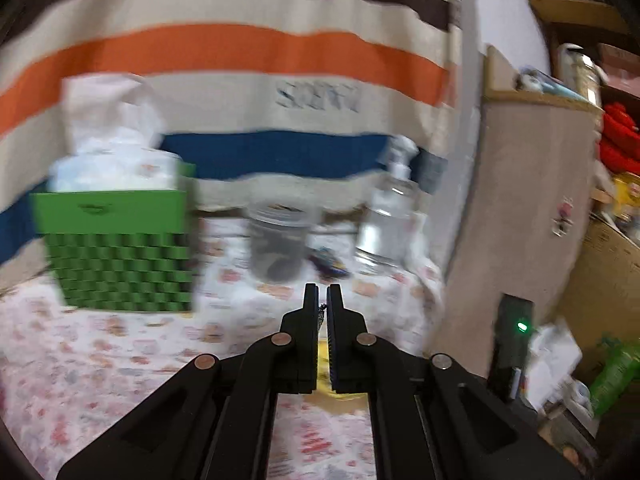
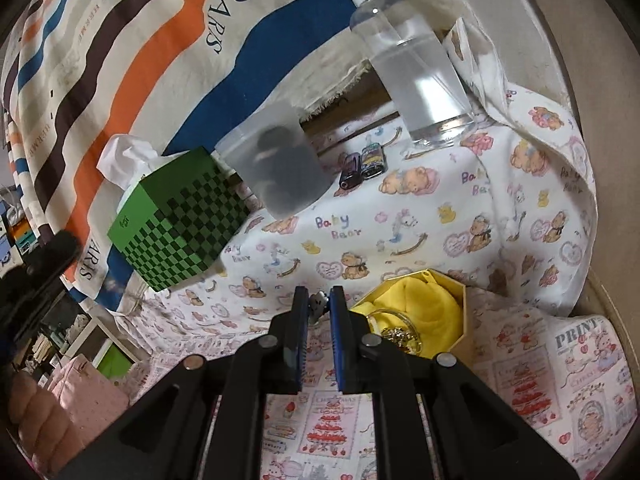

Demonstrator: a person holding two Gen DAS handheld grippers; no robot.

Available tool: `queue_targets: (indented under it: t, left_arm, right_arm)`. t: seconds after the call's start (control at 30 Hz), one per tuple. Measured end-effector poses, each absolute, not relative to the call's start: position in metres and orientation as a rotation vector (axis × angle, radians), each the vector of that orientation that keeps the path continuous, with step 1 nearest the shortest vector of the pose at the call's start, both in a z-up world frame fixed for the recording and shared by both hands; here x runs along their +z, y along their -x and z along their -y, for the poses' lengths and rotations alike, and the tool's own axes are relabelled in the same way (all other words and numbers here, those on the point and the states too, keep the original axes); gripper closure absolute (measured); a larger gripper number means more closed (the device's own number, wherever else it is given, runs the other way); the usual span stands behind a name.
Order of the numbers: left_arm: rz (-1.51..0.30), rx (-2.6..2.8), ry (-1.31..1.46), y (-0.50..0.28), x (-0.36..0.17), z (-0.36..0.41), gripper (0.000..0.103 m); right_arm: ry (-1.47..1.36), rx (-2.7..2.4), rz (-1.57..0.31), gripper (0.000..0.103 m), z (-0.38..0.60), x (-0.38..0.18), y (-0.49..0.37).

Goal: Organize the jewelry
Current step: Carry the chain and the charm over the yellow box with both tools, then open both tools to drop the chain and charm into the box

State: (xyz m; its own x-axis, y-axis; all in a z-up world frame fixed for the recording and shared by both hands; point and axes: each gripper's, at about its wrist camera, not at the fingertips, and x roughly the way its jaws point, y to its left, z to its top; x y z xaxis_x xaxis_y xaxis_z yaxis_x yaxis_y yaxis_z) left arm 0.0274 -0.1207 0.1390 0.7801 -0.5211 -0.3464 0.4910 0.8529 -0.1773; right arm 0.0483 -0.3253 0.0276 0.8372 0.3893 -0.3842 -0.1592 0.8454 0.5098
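My left gripper (image 1: 323, 300) is shut on a thin chain (image 1: 321, 314) that hangs between its fingers above the printed cloth; the view is blurred. My right gripper (image 2: 319, 304) is shut on a small silver jewelry piece (image 2: 318, 303) at its fingertips. Just right of it sits a yellow octagonal box (image 2: 464, 312) lined with yellow cloth, holding a clear bangle (image 2: 394, 318) and a gold beaded piece (image 2: 400, 338). A patch of yellow shows under the left gripper (image 1: 322, 354).
A green checkered tissue box (image 2: 180, 228) (image 1: 120, 256), a frosted jar with dark contents (image 2: 280, 168) (image 1: 278, 240), a clear pump bottle (image 2: 416, 76) (image 1: 384, 216) and two small dark items (image 2: 362, 164) stand on the cloth. A striped blanket (image 2: 120, 60) hangs behind. A cabinet (image 1: 520, 208) stands right.
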Motion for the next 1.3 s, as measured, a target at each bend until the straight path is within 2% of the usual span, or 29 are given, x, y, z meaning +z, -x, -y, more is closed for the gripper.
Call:
queue_targets:
  t: [0.6, 0.83, 1.0, 1.1, 1.17, 1.3]
  left_arm:
    - [-0.557, -0.539, 0.092, -0.109, 0.074, 0.190, 0.100]
    - [-0.658, -0.562, 0.092, -0.131, 0.044, 0.206, 0.100]
    - [-0.625, -0.565, 0.049, -0.124, 0.045, 0.208, 0.099]
    - [-0.605, -0.559, 0.042, -0.119, 0.050, 0.204, 0.088]
    - [-0.575, -0.553, 0.018, -0.110, 0.056, 0.199, 0.084]
    - [-0.507, -0.523, -0.012, -0.095, 0.066, 0.184, 0.064]
  right_arm:
    - [-0.734, 0.144, -0.592, 0.093, 0.379, -0.008, -0.063]
    - [-0.730, 0.135, -0.577, 0.093, 0.381, -0.005, -0.060]
    - [-0.692, 0.112, -0.584, 0.093, 0.376, -0.004, -0.063]
    - [-0.690, 0.122, -0.587, 0.093, 0.374, -0.005, -0.064]
    - [-0.675, 0.136, -0.593, 0.092, 0.371, -0.004, -0.065]
    - [-0.656, 0.153, -0.593, 0.092, 0.365, -0.003, -0.065]
